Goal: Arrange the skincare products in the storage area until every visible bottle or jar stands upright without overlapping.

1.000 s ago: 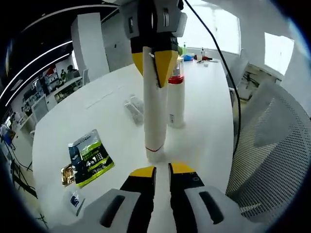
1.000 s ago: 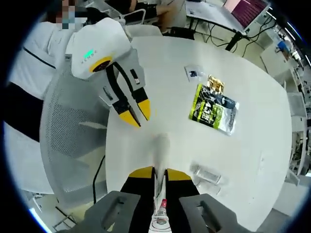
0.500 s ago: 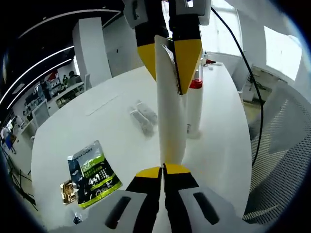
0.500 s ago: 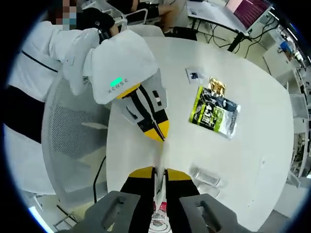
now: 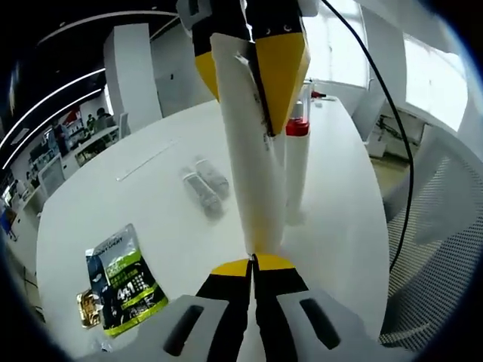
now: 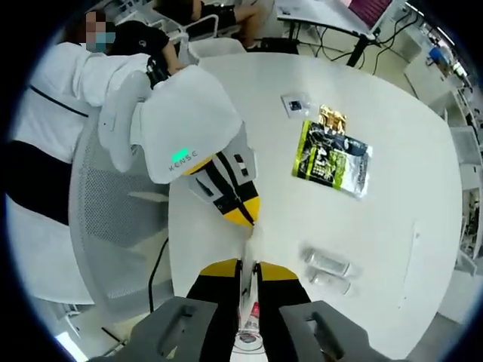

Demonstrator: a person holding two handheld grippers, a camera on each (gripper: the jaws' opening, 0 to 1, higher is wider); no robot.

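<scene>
**Two claws on one white tube above a round white worktop**

The worktop (image 5: pixel 151 196) is white, round and glossy, in a bright open office with windows and desks behind. A mesh chair (image 5: pixel 438 249) stands beside it.

On the worktop lie one green-and-black pouch (image 5: pixel 124 280), one gold sachet (image 5: pixel 88 309) just beside it, and two clear small bottles (image 5: pixel 202 185) lying flat, side by side. One white bottle with a red collar (image 5: pixel 296 166) stands upright.

One white tube (image 5: pixel 253 158) is held upright, its long axis vertical. The right claw (image 5: pixel 253 90) pinches its flat upper end from above; the left claw (image 5: pixel 253 265), jaws pressed together, grips its lower end.
</scene>
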